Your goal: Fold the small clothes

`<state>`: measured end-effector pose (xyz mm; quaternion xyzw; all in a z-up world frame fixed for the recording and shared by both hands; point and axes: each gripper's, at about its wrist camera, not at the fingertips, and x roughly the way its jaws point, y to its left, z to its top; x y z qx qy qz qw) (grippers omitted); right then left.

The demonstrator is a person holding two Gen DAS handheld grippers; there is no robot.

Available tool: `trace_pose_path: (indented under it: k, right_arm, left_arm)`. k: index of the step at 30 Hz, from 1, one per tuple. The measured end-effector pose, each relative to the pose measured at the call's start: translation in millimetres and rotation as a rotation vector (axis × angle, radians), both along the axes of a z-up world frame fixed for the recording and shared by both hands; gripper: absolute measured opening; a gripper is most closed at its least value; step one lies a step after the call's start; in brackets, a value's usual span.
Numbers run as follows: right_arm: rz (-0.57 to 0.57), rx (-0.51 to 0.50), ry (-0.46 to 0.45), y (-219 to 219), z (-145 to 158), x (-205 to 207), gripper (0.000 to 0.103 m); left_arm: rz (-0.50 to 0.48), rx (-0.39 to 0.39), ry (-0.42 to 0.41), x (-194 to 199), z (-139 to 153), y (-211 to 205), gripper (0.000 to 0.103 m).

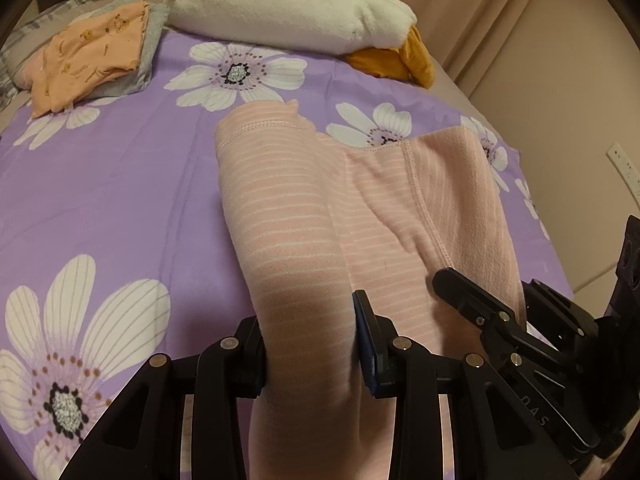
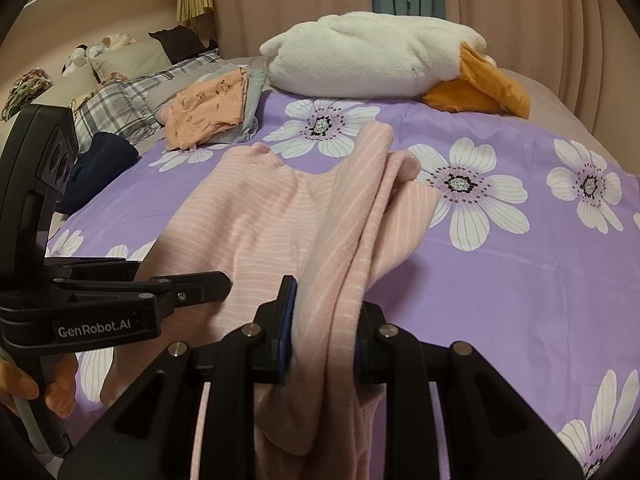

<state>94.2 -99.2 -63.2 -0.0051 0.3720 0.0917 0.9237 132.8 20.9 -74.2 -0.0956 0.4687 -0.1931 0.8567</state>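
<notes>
A pink garment with thin white stripes (image 1: 280, 208) lies on the purple flowered bedspread (image 1: 120, 200). My left gripper (image 1: 310, 344) is shut on its near left edge, the cloth bunched between the fingers. My right gripper (image 2: 326, 340) is shut on the garment's right part (image 2: 360, 220), which is lifted and gathered in folds. The right gripper also shows at the right of the left wrist view (image 1: 480, 300). The left gripper shows at the left of the right wrist view (image 2: 192, 288), with the hand holding it below.
A folded orange printed garment on grey cloth (image 1: 88, 60) lies at the far left. A white plush duck with an orange bill (image 1: 288, 8) lies at the far end. Plaid pillows (image 2: 116, 108) and dark cloth (image 2: 100, 164) are at the left. Curtains hang behind.
</notes>
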Motion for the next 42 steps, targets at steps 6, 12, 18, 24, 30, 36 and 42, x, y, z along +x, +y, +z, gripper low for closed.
trace_pose_path:
  k: [6,12,18,24,30,36,42]
  right_arm:
    - [-0.014,0.001,0.017,-4.6,-8.4,5.9,0.024]
    - [-0.021,0.010,0.042,-9.2,-18.7,12.4,0.024]
    - [-0.026,0.010,0.067,-11.4,-26.5,18.8,0.024]
    - [-0.031,0.010,0.087,-12.5,-32.8,21.6,0.024]
    - [-0.032,0.012,0.093,-12.7,-35.5,22.5,0.025]
    - [-0.036,0.014,0.101,-13.5,-37.4,23.6,0.026]
    - [-0.038,0.015,0.111,-14.3,-39.4,25.3,0.027]
  left_arm:
    - [-0.009,0.012,0.014,8.8,-8.3,-6.3,0.034]
    - [-0.012,0.025,0.034,12.9,-16.3,-10.2,0.034]
    - [-0.016,0.035,0.054,17.9,-23.4,-12.5,0.034]
    - [-0.018,0.043,0.066,20.3,-28.5,-14.9,0.034]
    - [-0.020,0.049,0.067,22.2,-29.6,-16.1,0.034]
    - [-0.021,0.051,0.069,22.5,-30.3,-15.9,0.034]
    - [-0.022,0.053,0.072,23.0,-32.2,-15.9,0.034]
